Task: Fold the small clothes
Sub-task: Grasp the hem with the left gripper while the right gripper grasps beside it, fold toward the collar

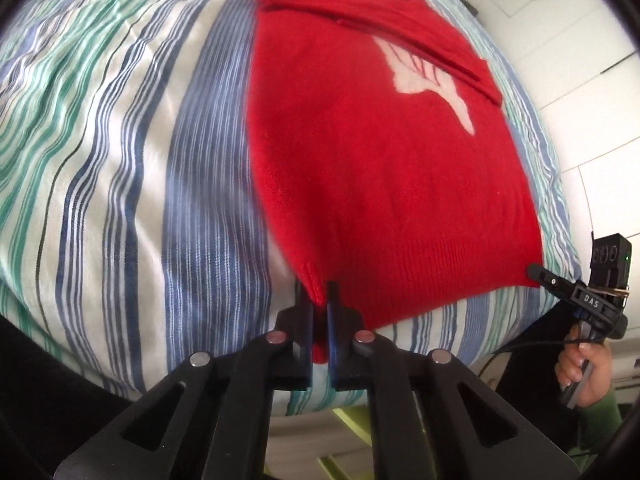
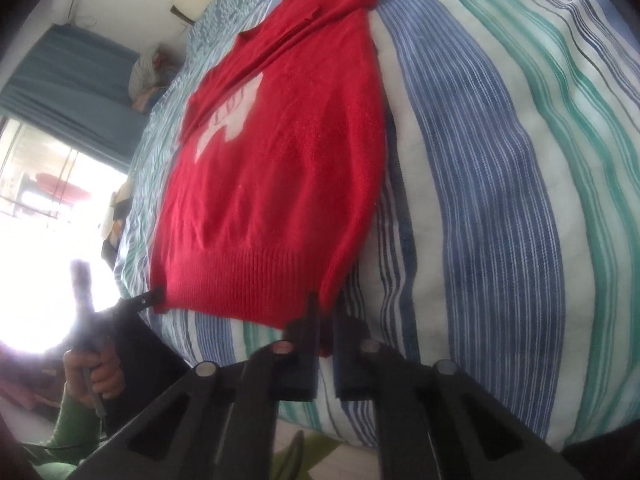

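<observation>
A red knit sweater (image 1: 380, 168) with a white motif lies flat on the striped bedcover (image 1: 120, 160), sleeves folded across its upper part. My left gripper (image 1: 320, 292) is shut on the hem's left corner. My right gripper (image 1: 536, 272) shows at the hem's right corner in the left wrist view. In the right wrist view the sweater (image 2: 280, 168) lies ahead, and my right gripper (image 2: 325, 312) is shut on the hem's right corner. The left gripper (image 2: 154, 296) shows there at the hem's left corner.
The bed's near edge runs just below the hem (image 2: 360, 420). White cabinet doors (image 1: 580, 80) stand at the right. A bright window (image 2: 44, 200) and blue curtain (image 2: 72, 80) are at the left. A person's hand (image 1: 580, 364) holds the right gripper.
</observation>
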{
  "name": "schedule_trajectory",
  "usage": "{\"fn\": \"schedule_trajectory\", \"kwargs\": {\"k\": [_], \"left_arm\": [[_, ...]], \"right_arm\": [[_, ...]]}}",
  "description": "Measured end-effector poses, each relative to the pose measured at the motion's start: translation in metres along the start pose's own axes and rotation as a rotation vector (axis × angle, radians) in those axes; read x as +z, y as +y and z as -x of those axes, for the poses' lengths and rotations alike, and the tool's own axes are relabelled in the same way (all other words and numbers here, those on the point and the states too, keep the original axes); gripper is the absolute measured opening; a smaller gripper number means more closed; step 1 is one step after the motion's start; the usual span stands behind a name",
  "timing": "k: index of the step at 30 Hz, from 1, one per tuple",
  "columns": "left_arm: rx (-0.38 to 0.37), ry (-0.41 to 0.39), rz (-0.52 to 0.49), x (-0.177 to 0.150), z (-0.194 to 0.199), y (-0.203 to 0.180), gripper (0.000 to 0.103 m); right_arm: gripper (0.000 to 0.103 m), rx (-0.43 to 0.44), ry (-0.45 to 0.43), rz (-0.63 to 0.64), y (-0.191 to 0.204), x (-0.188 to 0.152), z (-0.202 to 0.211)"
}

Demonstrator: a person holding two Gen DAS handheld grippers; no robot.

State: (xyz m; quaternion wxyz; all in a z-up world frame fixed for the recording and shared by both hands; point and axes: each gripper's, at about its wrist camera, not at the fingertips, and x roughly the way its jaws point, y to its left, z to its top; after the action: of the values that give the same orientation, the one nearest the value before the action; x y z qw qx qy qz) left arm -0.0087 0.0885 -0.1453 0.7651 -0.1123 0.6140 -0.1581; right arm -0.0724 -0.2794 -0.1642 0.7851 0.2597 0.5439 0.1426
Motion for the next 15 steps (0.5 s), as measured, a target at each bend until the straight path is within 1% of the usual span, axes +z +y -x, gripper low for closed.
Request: {"fn": "schedule_trajectory", "kwargs": {"k": [2, 4, 7, 9, 10, 12, 14, 15], "left_arm": [[-0.046, -0.010, 0.017, 0.004, 0.013, 0.001, 0.003], [-0.094, -0.030, 0.031, 0.016, 0.026, 0.002, 0.003], [-0.170, -0.084, 0.061, 0.052, 0.044, 0.004, 0.003], [-0.197, -0.122, 0.084, 0.090, 0.051, 0.007, 0.003], [-0.195, -0.147, 0.078, 0.113, 0.054, 0.006, 0.003], [-0.141, -0.209, 0.046, 0.163, 0.059, 0.001, 0.003], [-0.111, -0.271, 0.029, 0.220, 0.057, -0.008, 0.004], [-0.085, -0.299, 0.018, 0.247, 0.054, -0.012, 0.013]], "right_arm": [[0.005, 0.014, -0.031, 0.016, 0.007, 0.001, 0.014], [0.005, 0.036, -0.065, 0.019, 0.013, 0.006, 0.027], [0.005, 0.067, -0.130, 0.016, 0.020, 0.023, 0.044], [0.005, 0.081, -0.186, 0.012, 0.024, 0.047, 0.050], [0.005, 0.080, -0.208, 0.017, 0.026, 0.064, 0.050], [0.005, 0.069, -0.264, 0.034, 0.033, 0.105, 0.050], [0.005, 0.044, -0.316, 0.067, 0.042, 0.157, 0.047], [0.005, 0.032, -0.346, 0.069, 0.046, 0.186, 0.044]]}}
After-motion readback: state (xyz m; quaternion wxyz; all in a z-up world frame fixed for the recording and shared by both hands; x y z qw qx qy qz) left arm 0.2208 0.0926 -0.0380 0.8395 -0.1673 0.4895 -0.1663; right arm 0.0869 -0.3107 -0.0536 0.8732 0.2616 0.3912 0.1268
